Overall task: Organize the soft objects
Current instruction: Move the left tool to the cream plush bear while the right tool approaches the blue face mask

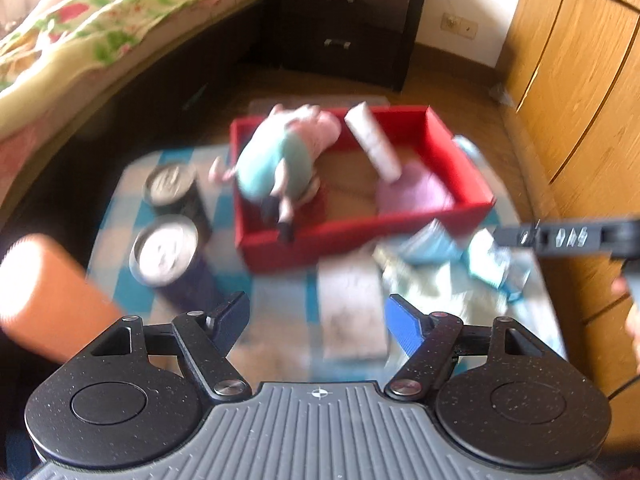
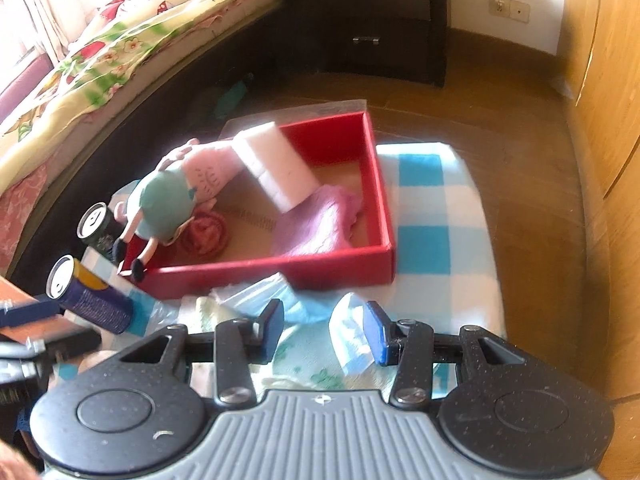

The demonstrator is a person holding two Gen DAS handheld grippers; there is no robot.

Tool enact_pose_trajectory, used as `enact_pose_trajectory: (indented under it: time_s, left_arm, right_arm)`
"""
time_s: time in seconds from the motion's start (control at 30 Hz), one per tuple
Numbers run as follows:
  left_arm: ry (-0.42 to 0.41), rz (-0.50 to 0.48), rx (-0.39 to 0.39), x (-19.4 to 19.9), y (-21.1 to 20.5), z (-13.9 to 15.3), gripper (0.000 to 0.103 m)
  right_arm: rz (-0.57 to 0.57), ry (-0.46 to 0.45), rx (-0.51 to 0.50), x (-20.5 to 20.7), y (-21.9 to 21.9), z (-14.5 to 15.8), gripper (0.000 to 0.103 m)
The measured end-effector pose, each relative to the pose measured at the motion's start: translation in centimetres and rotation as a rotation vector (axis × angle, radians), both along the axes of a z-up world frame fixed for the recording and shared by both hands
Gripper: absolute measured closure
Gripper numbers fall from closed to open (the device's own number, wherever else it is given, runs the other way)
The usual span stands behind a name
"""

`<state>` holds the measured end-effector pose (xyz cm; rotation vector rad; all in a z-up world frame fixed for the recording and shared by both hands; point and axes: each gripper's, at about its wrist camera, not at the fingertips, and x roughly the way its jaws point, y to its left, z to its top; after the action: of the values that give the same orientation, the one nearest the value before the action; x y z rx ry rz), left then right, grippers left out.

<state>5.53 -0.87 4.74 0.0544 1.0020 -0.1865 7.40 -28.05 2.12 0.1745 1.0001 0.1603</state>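
A red box [image 1: 440, 136] [image 2: 376, 184] on a blue-and-white checked cloth [image 2: 424, 208] holds a pink plush doll in a teal dress [image 1: 280, 152] [image 2: 172, 196], a white sponge block [image 1: 372, 140] [image 2: 276, 164], a purple cloth [image 1: 416, 188] [image 2: 320, 220] and a red fabric coil [image 2: 204, 234]. In front of the box lie a white sponge [image 1: 350, 304], blue face masks [image 1: 488, 260] [image 2: 352, 332] and a pale patterned cloth [image 2: 300, 356]. My left gripper [image 1: 318, 320] is open and empty above the white sponge. My right gripper [image 2: 324, 330] is open and empty above the masks.
Two cans [image 1: 168, 256] [image 2: 88, 292] stand left of the box, beside an orange cylinder [image 1: 44, 296]. A bed with a floral cover [image 1: 80, 40] is at the left, a dark nightstand [image 1: 344, 20] behind, wooden wardrobe doors [image 1: 580, 80] at the right.
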Motion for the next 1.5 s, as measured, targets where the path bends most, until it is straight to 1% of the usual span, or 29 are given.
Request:
enact_pose_trajectory:
  time_s: [0.13,0.23,0.33,0.43,0.53,0.57,0.6,0.63,0.67,0.7,0.73,0.77,0.8,0.9,1.0,1.07,1.1,1.13,1.2,1.27,1.4,1.5]
  left_arm:
    - [0.021,0.043,0.050,-1.9,1.3,-1.7,0.029]
    - [0.053,0.064,0.057,-2.7,2.0,-3.0,0.028]
    - [0.090,0.093,0.081,-2.6,2.4,-5.1,0.028]
    - [0.126,0.129,0.077,-1.9,2.6,-7.4,0.028]
    - [0.114,0.176,0.104,-1.4,2.8,-8.9,0.027]
    - [0.115,0.184,0.105,-1.1,2.8,-9.3,0.028]
    - [0.119,0.199,0.100,-1.0,3.0,-9.7,0.034]
    - [0.129,0.202,0.085,-0.9,3.0,-10.0,0.042]
    - [0.144,0.193,0.064,-0.9,3.0,-10.3,0.042]
    - [0.130,0.186,0.073,-1.2,2.8,-10.5,0.047]
    - [0.108,0.167,0.095,-1.5,2.3,-10.5,0.050]
    - [0.098,0.144,0.099,-1.9,2.0,-10.3,0.051]
    - [0.097,0.130,0.084,-2.2,1.9,-10.3,0.052]
    - [0.106,0.119,0.006,-2.8,1.9,-9.8,0.054]
    - [0.098,0.103,-0.034,-3.3,1.5,-9.3,0.054]
    - [0.094,0.084,-0.060,-3.6,1.0,-9.0,0.054]
    - [0.096,0.076,-0.072,-3.6,0.8,-8.9,0.054]
    - [0.099,0.070,-0.081,-3.6,0.6,-8.8,0.054]
    - [0.107,0.058,-0.102,-3.5,0.3,-8.9,0.054]
    - [0.119,0.049,-0.128,-3.2,0.1,-9.2,0.054]
    - [0.138,0.024,-0.150,-3.0,-0.4,-9.7,0.053]
    - [0.143,0.011,-0.149,-2.8,-0.6,-10.0,0.053]
  right_arm:
    - [0.020,0.016,0.025,-0.8,0.8,-0.5,0.081]
    - [0.041,0.026,0.032,-1.3,1.4,-1.1,0.081]
    - [0.051,0.039,0.034,-1.5,1.9,-1.6,0.081]
    - [0.059,0.043,0.038,-1.7,2.1,-2.0,0.081]
    - [0.062,0.047,0.037,-1.7,1.9,-2.2,0.081]
    - [0.056,0.048,0.036,-1.6,1.6,-2.3,0.081]
    - [0.048,0.051,0.037,-1.6,1.3,-2.4,0.081]
    - [0.041,0.054,0.039,-1.5,1.0,-2.5,0.081]
    - [0.037,0.058,0.038,-1.4,0.8,-2.6,0.081]
    - [0.032,0.060,0.031,-1.4,0.6,-2.7,0.081]
    - [0.023,0.059,0.023,-1.3,0.4,-2.8,0.081]
    - [0.012,0.057,0.019,-1.2,0.2,-2.9,0.081]
    - [0.003,0.057,0.024,-1.1,0.0,-3.0,0.081]
    - [-0.015,0.062,0.040,-0.9,-0.7,-3.1,0.081]
    - [-0.028,0.041,-0.002,-0.6,-1.3,-2.7,0.081]
    - [-0.036,0.043,-0.019,-0.1,-1.7,-2.6,0.081]
    - [-0.041,0.048,-0.022,0.2,-1.9,-2.7,0.080]
    - [-0.048,0.053,-0.026,0.5,-2.1,-2.8,0.077]
    - [-0.059,0.063,-0.043,1.2,-2.3,-3.4,0.073]
    - [-0.056,0.075,-0.052,1.8,-2.3,-3.9,0.072]
    - [-0.041,0.097,-0.056,3.0,-1.9,-5.4,0.067]
    - [-0.051,0.115,-0.067,3.8,-1.7,-6.8,0.067]
